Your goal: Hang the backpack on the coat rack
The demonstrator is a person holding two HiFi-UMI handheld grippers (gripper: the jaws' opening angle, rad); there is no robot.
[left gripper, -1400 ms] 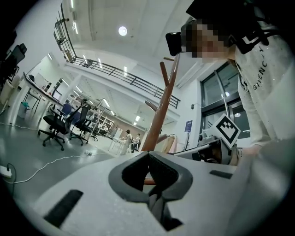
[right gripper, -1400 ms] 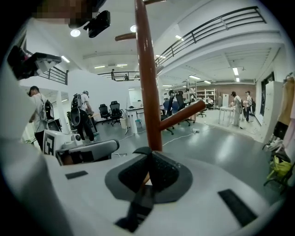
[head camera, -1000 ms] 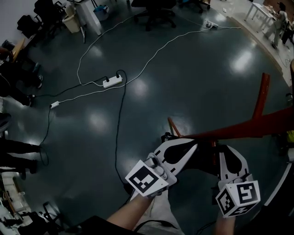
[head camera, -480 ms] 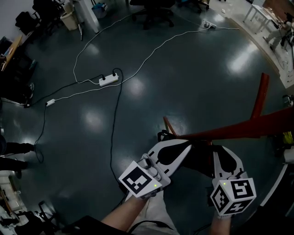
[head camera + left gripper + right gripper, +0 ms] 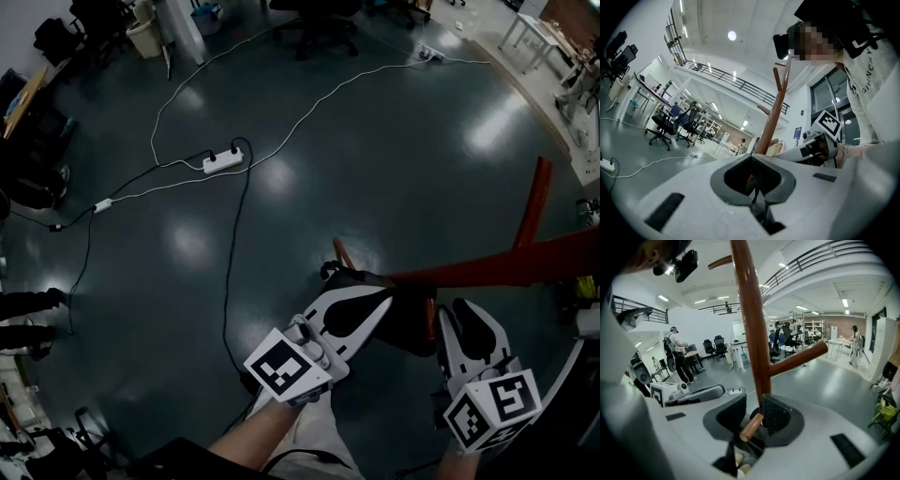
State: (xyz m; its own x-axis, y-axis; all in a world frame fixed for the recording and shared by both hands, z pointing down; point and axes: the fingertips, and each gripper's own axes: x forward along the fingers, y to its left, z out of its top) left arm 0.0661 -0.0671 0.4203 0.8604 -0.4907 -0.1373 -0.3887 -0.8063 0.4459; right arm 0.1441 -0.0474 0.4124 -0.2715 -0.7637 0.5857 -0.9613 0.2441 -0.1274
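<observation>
Head view: backpack [image 5: 408, 319] sat between both grippers, beside coat rack [image 5: 525, 255]. Left gripper [image 5: 380, 298] pinched shut on it; right gripper [image 5: 462, 317] was narrowly parted, peg [image 5: 751, 427] end-on between its jaws.

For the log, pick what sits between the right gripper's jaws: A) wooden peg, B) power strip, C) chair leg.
A: the right gripper has a peg of the coat rack between its open jaws.

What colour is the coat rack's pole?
Reddish-brown, like stained wood. The coat rack shows best in the right gripper view.
</observation>
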